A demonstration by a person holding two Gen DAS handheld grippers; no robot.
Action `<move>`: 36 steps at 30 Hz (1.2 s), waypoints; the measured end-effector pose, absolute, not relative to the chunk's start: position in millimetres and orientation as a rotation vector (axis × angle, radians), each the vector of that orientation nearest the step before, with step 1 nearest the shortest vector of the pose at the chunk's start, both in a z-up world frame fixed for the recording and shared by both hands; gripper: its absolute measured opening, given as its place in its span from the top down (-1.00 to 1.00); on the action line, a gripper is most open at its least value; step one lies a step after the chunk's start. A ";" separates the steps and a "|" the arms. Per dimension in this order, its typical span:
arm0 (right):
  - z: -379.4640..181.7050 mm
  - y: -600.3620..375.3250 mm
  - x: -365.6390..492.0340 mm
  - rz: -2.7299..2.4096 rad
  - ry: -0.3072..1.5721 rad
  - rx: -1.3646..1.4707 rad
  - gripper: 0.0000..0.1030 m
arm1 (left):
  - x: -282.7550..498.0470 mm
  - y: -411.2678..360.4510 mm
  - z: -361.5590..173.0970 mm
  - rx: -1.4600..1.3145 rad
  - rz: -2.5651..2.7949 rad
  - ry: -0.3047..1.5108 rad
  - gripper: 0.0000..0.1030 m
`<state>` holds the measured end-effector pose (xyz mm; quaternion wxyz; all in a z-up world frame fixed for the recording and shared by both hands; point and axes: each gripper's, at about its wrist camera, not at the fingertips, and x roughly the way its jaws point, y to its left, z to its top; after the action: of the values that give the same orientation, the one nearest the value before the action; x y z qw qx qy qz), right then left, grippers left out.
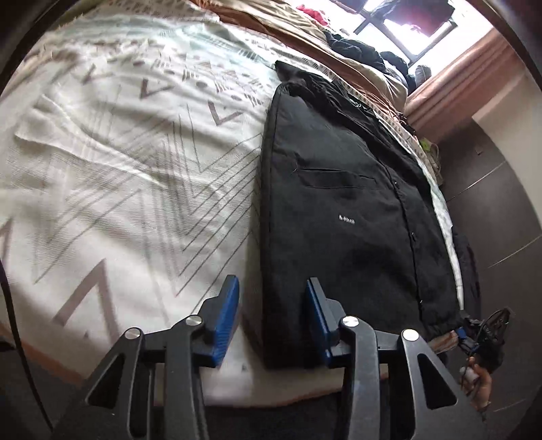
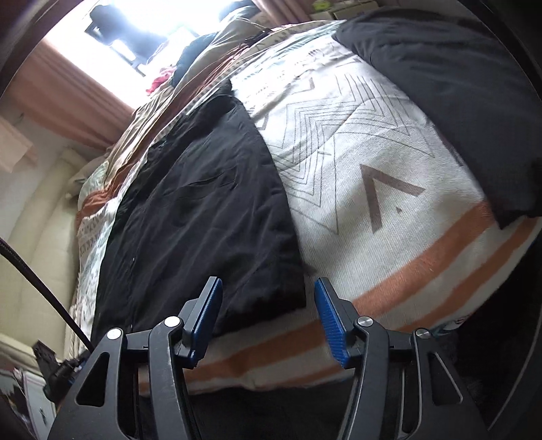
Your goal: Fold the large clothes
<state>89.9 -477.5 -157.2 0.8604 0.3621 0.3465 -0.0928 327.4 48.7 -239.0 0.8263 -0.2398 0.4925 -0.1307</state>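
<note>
- Both grippers, left gripper and right gripper, hover with jaws spread, gripping nothing, above the near edge of the bed.
- Black jacket lies flat on a chevron-patterned bedspread, orange-striped at its hem.
- Beyond, rumpled brown bedding, then a bright window with pink curtains.

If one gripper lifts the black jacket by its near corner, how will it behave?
Probably floppy: the black jacket lies limp and creased on the blanket. Likely bulky, since its folded edge looks thick. It may unfold, because nothing holds the layers.
</note>
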 end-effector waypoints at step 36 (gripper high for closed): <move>-106.7 -411.9 70.4 -0.016 0.559 0.807 0.88 | 292.0 92.6 -186.3 -0.688 -0.382 0.905 0.78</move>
<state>70.4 -411.9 -106.7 0.8817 0.3877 0.2686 -0.0076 292.0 92.6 -186.3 0.8255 -0.3239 0.4259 -0.1796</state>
